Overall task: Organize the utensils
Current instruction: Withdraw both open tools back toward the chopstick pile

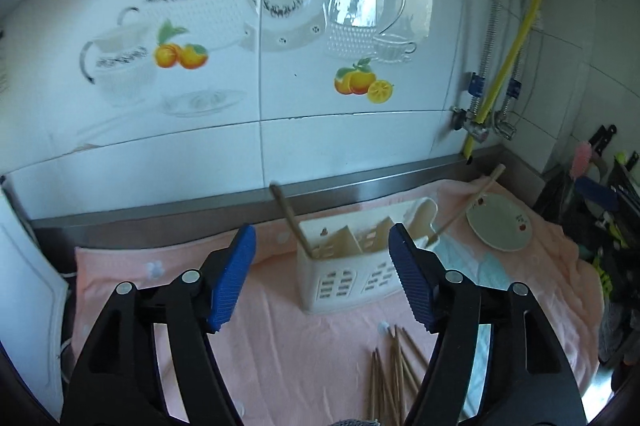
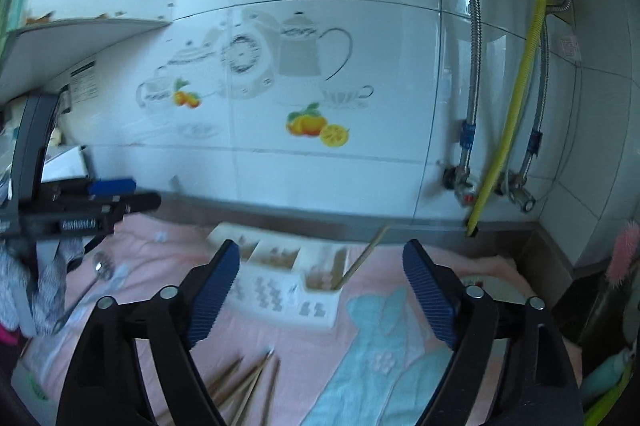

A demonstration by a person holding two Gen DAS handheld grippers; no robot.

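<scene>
A white slotted utensil caddy (image 1: pixel 344 278) stands on a pink towel (image 1: pixel 280 346). One wooden chopstick (image 1: pixel 290 222) leans in its left compartment and another (image 1: pixel 464 209) in its right. Several loose chopsticks (image 1: pixel 394 366) lie on the towel in front of it. My left gripper (image 1: pixel 322 246) hovers open above the towel, empty, with the caddy framed between its blue pads. In the right wrist view, my right gripper (image 2: pixel 320 258) is also open and empty, facing the caddy (image 2: pixel 280 292) with its leaning chopstick (image 2: pixel 362 258); loose chopsticks (image 2: pixel 248 382) lie below. The left gripper (image 2: pixel 134 193) shows at the left.
A metal spoon (image 2: pixel 98 276) lies on the towel at the left. A white plate (image 1: pixel 500 226) sits right of the caddy. The tiled wall with pipes and a yellow hose (image 2: pixel 516 105) stands close behind. A cluttered rack (image 1: pixel 600 209) fills the right edge.
</scene>
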